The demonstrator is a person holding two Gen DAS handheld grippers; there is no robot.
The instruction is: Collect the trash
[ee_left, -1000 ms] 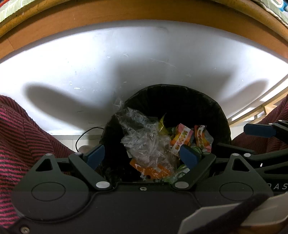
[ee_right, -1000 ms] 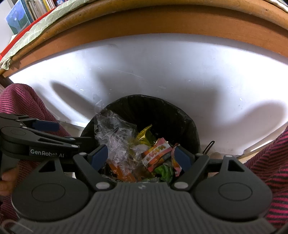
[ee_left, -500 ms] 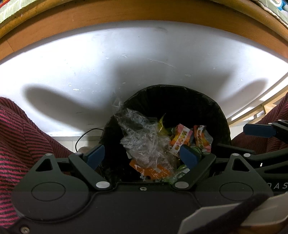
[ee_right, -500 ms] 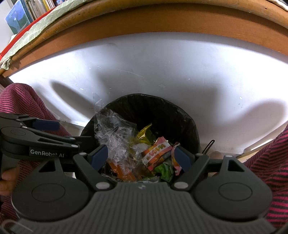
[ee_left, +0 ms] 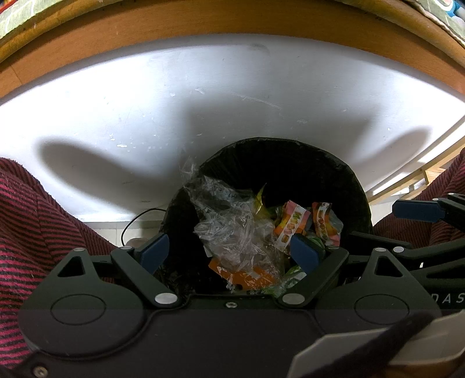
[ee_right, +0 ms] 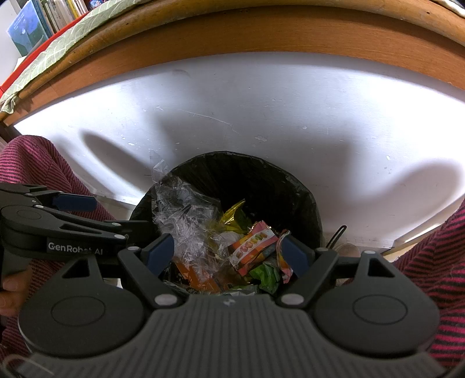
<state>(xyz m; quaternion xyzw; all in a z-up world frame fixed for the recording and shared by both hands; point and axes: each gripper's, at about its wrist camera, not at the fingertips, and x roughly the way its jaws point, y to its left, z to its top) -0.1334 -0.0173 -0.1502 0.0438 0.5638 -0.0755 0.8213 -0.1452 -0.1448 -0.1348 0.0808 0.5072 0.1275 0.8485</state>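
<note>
- A round waste bin lined with a black bag stands on the floor against a white panel below a curved wooden table edge.
- The left gripper points steeply down over the bin mouth. Its two blue-padded fingers are spread wide and nothing is between them.
- The right gripper hangs just beside it, also aimed down into the bin, its blue pads likewise spread wide and holding nothing.
- Inside the bin lies the collected trash: a crumpled sheet of clear plastic film fills the left side and pokes above the rim.
- To the right of the film are bright snack wrappers, pink and orange with printed sweets, one leaning on the next.
- A gold foil scrap sits behind them, a green wrapper below, and an orange packet under the film.
- The person's dark red striped clothing frames both sides of each view.
- In the right wrist view a hand shows at the left edge, under the other gripper's black body.
- A thin black cable loops on the floor left of the bin.
- Books stand far off at the upper left.
</note>
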